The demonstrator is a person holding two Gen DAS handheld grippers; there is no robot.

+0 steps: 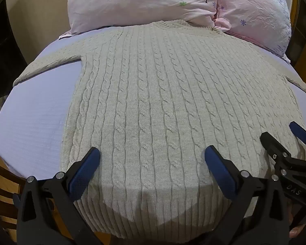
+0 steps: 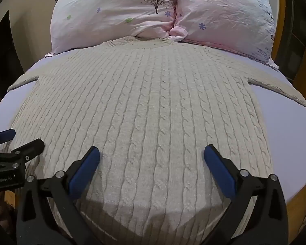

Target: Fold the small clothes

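Note:
A cream cable-knit sweater (image 1: 153,102) lies flat on the lilac bed sheet (image 1: 34,122), collar far, hem near, both sleeves spread sideways. It also shows in the right wrist view (image 2: 149,112). My left gripper (image 1: 152,153) is open and empty above the hem's left half. My right gripper (image 2: 152,153) is open and empty above the hem's right half. The right gripper also shows at the right edge of the left wrist view (image 1: 281,134). The left gripper shows at the left edge of the right wrist view (image 2: 24,138).
Two pink flowered pillows (image 1: 142,2) (image 2: 224,16) lie against the sweater's collar at the far end. A wooden bed frame (image 1: 2,175) borders the mattress on both sides (image 2: 295,204). Bare sheet (image 2: 285,132) lies beside the sweater body.

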